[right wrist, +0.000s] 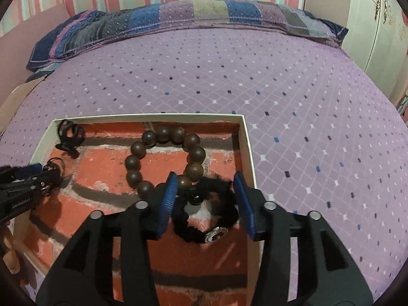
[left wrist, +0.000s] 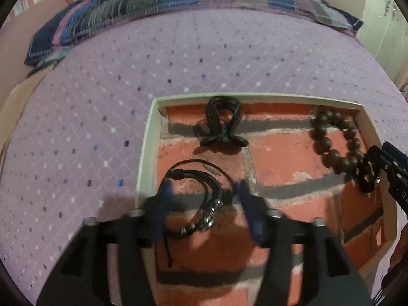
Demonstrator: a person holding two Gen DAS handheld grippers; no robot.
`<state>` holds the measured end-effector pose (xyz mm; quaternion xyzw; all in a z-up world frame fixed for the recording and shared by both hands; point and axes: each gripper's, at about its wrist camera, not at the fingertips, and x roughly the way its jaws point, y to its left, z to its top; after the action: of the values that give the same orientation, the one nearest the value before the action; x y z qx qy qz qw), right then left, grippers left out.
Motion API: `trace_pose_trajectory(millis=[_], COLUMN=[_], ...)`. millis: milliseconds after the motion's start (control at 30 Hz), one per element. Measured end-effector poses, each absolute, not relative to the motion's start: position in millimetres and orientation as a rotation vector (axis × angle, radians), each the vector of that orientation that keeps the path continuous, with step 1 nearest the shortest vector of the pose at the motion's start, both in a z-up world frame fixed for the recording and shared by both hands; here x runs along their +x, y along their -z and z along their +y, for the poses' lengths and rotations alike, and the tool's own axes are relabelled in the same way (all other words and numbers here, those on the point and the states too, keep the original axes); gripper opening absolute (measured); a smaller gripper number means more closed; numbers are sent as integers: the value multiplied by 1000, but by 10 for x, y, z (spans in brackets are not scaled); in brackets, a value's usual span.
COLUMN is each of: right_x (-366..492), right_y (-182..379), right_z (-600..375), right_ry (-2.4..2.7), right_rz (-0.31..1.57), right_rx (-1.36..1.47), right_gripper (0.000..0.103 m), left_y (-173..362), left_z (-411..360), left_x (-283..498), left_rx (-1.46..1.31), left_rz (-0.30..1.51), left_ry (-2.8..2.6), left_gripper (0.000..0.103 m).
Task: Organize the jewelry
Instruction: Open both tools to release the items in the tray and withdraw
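Note:
A white box (left wrist: 147, 137) with a brick-print floor lies on the purple bed. In the left wrist view my left gripper (left wrist: 204, 191) is open over a black cord bracelet (left wrist: 204, 204) that lies between the fingers. A black hair claw (left wrist: 221, 122) stands at the box's far wall. A brown bead bracelet (left wrist: 336, 140) lies at the right. In the right wrist view my right gripper (right wrist: 204, 186) is open around a black scrunchie-like bracelet with a silver charm (right wrist: 211, 216), beside the bead bracelet (right wrist: 165, 158). The hair claw (right wrist: 68, 135) is far left.
The purple patterned bedspread (right wrist: 306, 102) surrounds the box. A patchwork pillow (right wrist: 178, 17) lies at the bed's far end against a striped wall. A white wardrobe (right wrist: 377, 25) stands at the right. The left gripper shows at the left edge of the right wrist view (right wrist: 28, 188).

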<state>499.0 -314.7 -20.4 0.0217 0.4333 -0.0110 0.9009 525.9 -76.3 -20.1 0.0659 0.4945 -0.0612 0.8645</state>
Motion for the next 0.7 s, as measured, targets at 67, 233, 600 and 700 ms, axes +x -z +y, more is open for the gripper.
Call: trace_pose_trajectory(millis=[67, 233, 600, 700], right_x=[4901, 4588, 3671, 3471], right_y=[80, -310, -858, -913], right_z=[-3175, -3304, -3767, -3842], right_ry=[-4, -44, 1, 48], right_rz=[875, 809, 735, 722], right_rx=[60, 95, 97, 88], right_gripper=[64, 87, 99, 99], left_y=[71, -354, -884, -863], left_z=[-781, -695, -7, 159], left_x=[5131, 4759, 3920, 3677], left_rx=[166, 199, 169, 171], left_rz=[1016, 939, 804, 796], left_ry=[158, 219, 193, 178], left_gripper=[57, 68, 84, 84])
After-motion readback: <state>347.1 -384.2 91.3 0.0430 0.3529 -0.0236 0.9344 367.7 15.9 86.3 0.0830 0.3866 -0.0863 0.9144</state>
